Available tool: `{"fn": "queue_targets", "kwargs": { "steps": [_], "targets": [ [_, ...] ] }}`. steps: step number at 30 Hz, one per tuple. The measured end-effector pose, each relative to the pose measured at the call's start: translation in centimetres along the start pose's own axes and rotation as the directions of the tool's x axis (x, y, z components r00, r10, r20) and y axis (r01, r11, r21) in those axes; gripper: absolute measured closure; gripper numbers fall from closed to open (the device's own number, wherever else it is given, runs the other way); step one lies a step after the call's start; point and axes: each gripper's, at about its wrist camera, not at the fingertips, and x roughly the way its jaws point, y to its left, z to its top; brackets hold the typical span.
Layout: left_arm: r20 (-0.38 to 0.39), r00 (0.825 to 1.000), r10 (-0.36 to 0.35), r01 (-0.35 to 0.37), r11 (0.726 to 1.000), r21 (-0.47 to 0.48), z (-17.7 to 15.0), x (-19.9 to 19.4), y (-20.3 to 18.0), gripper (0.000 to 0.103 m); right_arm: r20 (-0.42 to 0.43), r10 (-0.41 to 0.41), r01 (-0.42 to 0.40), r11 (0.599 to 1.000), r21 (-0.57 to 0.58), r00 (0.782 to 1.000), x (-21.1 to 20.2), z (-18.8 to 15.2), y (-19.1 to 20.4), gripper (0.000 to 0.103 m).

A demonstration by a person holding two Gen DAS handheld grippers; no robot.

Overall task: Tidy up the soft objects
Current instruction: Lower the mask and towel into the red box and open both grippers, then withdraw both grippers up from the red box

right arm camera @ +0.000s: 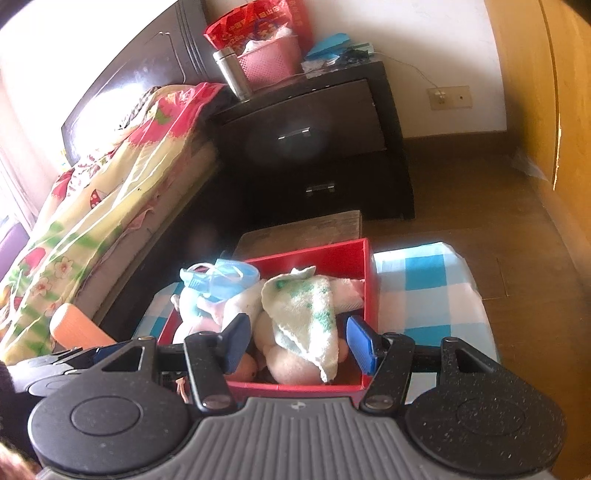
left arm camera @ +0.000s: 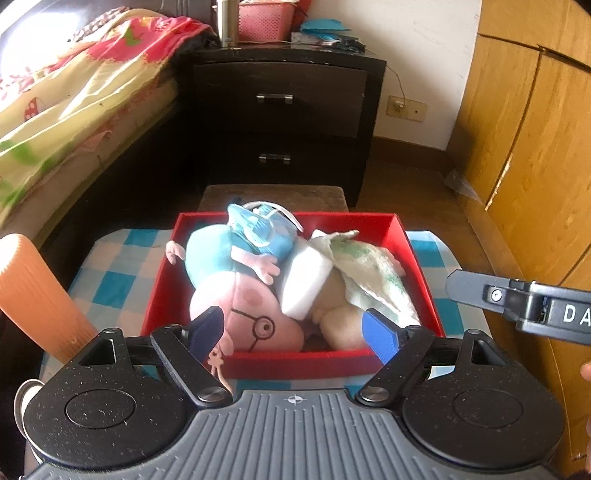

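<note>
A red box [left arm camera: 417, 258] stands on a blue-and-white checked cloth [left arm camera: 110, 280]. In it lie a pink pig plush [left arm camera: 243, 295] in a blue shirt, blue face masks [left arm camera: 266, 229] on top of it, a white foam block [left arm camera: 303, 284], and a cream plush [left arm camera: 340, 325] under a green-spotted towel [left arm camera: 369, 269]. My left gripper [left arm camera: 293, 332] hovers open over the box's near edge, its left pad beside the pig's head. My right gripper [right arm camera: 299, 341] is open over the near right part of the box [right arm camera: 369, 280], the towel [right arm camera: 303, 314] and cream plush showing between its fingers without being pressed.
An orange ribbed cylinder [left arm camera: 29, 295] stands at the cloth's left edge. Beyond the box are a low wooden stool [left arm camera: 273, 195] and a dark nightstand [left arm camera: 288, 107] with a pink basket [left arm camera: 264, 22]. A bed [left arm camera: 55, 122] runs along the left, a wooden wardrobe [left arm camera: 524, 147] on the right.
</note>
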Motion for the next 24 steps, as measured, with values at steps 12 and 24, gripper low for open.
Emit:
{"fn": "queue_targets", "kwargs": {
  "steps": [12, 24],
  "targets": [
    [-0.066, 0.997, -0.041, 0.045, 0.998, 0.049, -3.2, -0.3, -2.3, 0.021, -0.071, -0.048, 0.051, 0.998, 0.047, 0.996, -2.3, -4.6, -3.1, 0.067],
    [-0.143, 0.984, -0.102, 0.113, 0.991, 0.074, -5.4, 0.0, -4.6, 0.021, -0.067, -0.070, 0.076, 0.993, 0.092, 0.995, -4.3, -5.9, -5.3, 0.067]
  ]
}}
